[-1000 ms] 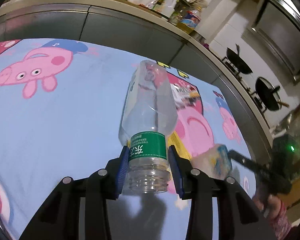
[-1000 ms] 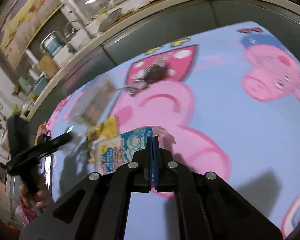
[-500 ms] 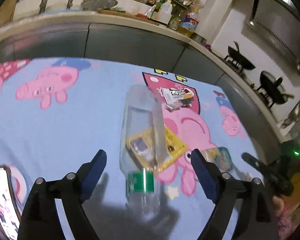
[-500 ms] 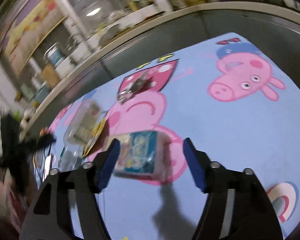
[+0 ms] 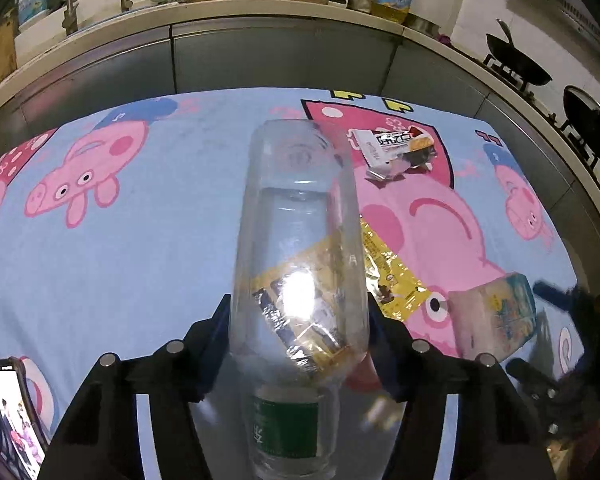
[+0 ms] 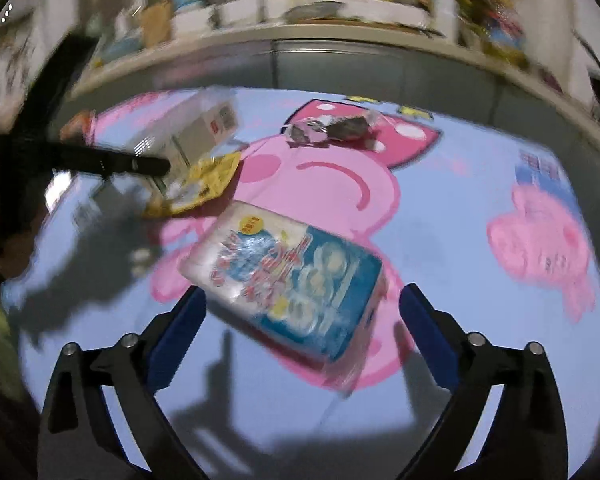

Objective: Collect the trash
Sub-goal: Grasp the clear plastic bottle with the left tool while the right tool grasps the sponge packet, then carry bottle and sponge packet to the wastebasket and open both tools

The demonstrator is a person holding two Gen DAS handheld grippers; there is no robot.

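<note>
A clear plastic bottle [image 5: 296,264] with a green label lies on the blue cartoon-pig cloth [image 5: 120,260], neck toward the camera, between the pads of my left gripper [image 5: 298,336], whose jaws stand open against its sides. A blue and white tissue pack [image 6: 288,280] lies between the wide-open fingers of my right gripper [image 6: 300,320]; the pack also shows in the left wrist view [image 5: 496,316]. A yellow wrapper [image 5: 388,276] lies under and beside the bottle. A dark snack wrapper [image 5: 396,148] lies farther back.
A phone [image 5: 12,412] lies at the cloth's near left corner. Grey cabinet fronts [image 5: 280,56] and a cluttered counter run behind the cloth. Woks [image 5: 516,68] sit on a stove at the far right. The right wrist view is motion-blurred.
Both grippers opened: the left let go of the bottle's neck and the right let go of the tissue pack. Both objects now lie on the cloth, and the left jaws have narrowed around the bottle's body.
</note>
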